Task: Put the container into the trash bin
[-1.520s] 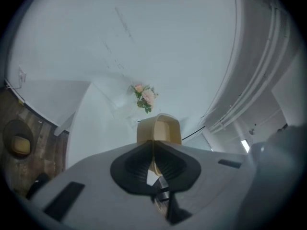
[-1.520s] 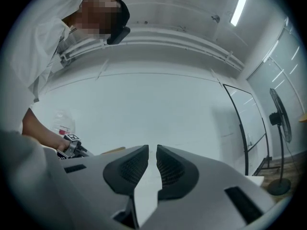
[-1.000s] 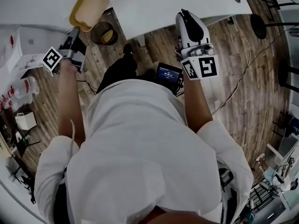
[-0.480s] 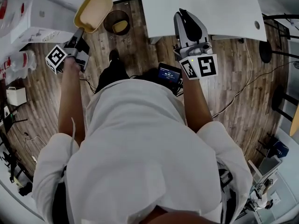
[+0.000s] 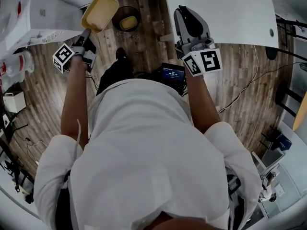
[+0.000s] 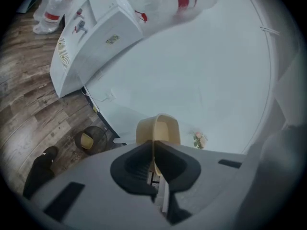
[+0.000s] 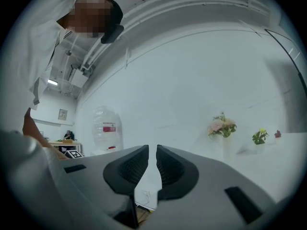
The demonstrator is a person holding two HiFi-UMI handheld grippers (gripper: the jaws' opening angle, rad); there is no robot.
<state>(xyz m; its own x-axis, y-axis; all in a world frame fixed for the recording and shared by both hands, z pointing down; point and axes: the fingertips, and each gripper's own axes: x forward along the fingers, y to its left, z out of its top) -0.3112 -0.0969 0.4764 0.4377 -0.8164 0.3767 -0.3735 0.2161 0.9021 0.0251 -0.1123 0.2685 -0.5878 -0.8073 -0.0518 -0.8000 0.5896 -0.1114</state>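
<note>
A yellow plastic container (image 5: pixel 100 12) hangs in the air, with my left gripper (image 5: pixel 88 31) shut on its rim. In the left gripper view the container (image 6: pixel 158 131) sticks out past the jaws of the left gripper (image 6: pixel 154 159). The dark round trash bin (image 5: pixel 126 19) stands on the wood floor just right of the container, with another yellow container inside. The left gripper view shows the trash bin (image 6: pixel 90 139) lower left of the jaws. My right gripper (image 5: pixel 188 12) is held level near the table edge. In its own view the right gripper (image 7: pixel 152 159) has a narrow gap and nothing in it.
A white table (image 5: pixel 225 8) stands ahead on the right, and a white appliance (image 5: pixel 33 13) with water bottles (image 5: pixel 14 61) on the left. A cable (image 5: pixel 244 87) runs over the floor. A water jug (image 7: pixel 108 128), flowers (image 7: pixel 221 126) and a person (image 7: pixel 53 32) appear in the right gripper view.
Both grippers have travelled forward with the person. The bin and the table have come closer. The container stays in the left gripper, now close beside the bin.
</note>
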